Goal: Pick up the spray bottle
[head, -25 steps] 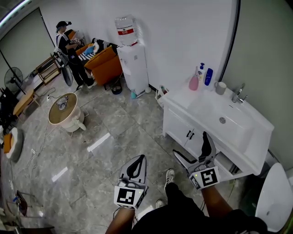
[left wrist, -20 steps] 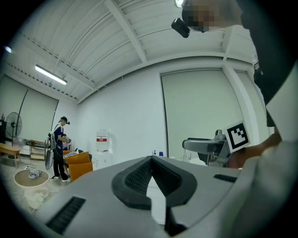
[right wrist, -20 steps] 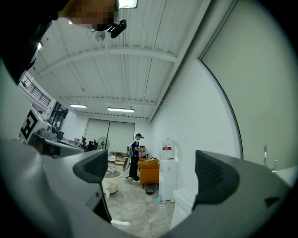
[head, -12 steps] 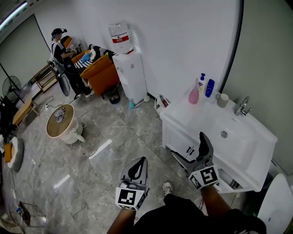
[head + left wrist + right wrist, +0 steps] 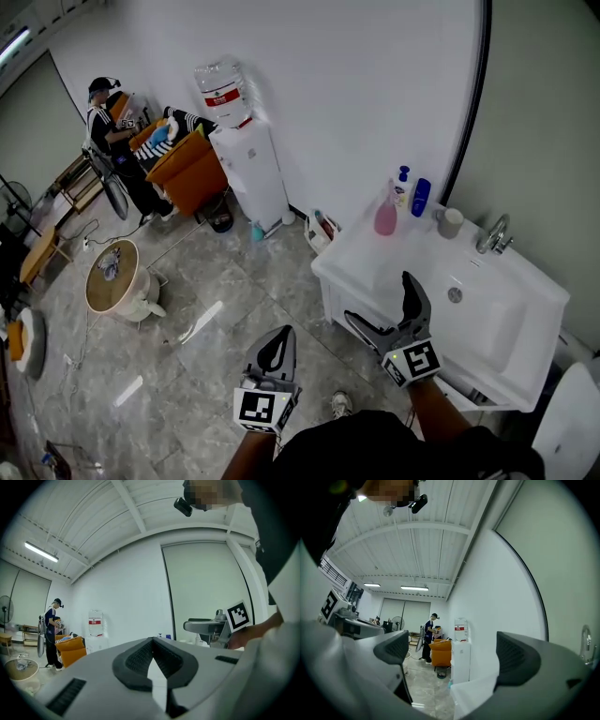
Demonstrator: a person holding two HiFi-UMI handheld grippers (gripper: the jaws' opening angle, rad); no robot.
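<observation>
The pink spray bottle stands upright at the back left corner of the white vanity top, against the wall. My right gripper is open and empty, held over the vanity's front left edge, well short of the bottle. In the right gripper view its jaws stand wide apart with the vanity's white corner below them; the bottle is not in that view. My left gripper is shut and empty, low over the floor left of the vanity. The left gripper view shows its pads pressed together.
A white pump bottle, a blue bottle, a grey cup and the faucet stand right of the spray bottle. A water dispenser stands by the wall; a person stands by an orange sofa far left.
The view has moved closer to the vanity. My right gripper now reaches over its front left edge, still open. The left gripper stays shut at my side.
</observation>
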